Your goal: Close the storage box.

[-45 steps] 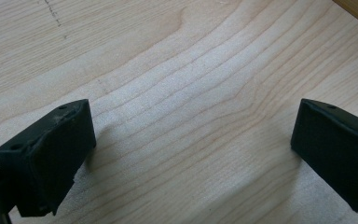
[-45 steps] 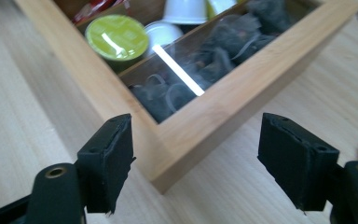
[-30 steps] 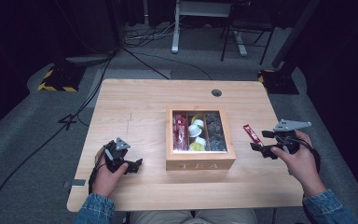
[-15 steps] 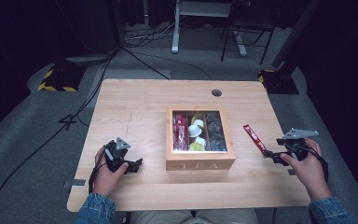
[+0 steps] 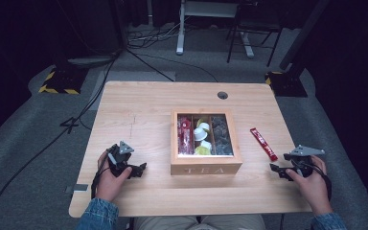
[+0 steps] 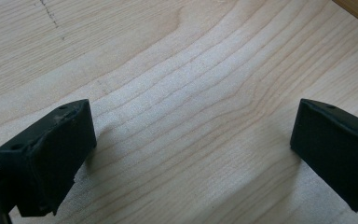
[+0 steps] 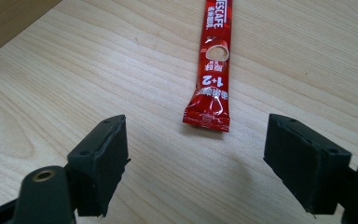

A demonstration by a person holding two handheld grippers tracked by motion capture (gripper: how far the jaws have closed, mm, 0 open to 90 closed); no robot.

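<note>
Right gripper view: red coffee stick (image 7: pixel 214 60) lies flat on table, right of tea box (image 5: pixel 206 165), just ahead of right gripper (image 7: pixel 196 154), jaws wide, empty. Left gripper (image 6: pixel 191 154) wide too, left of box. Risk: thin flat pkt, jaws may skid over it w/o catching.

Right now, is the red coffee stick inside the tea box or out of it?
Out. The red coffee stick lies flat on the table, right of the tea box, in front of the open right gripper.
</note>
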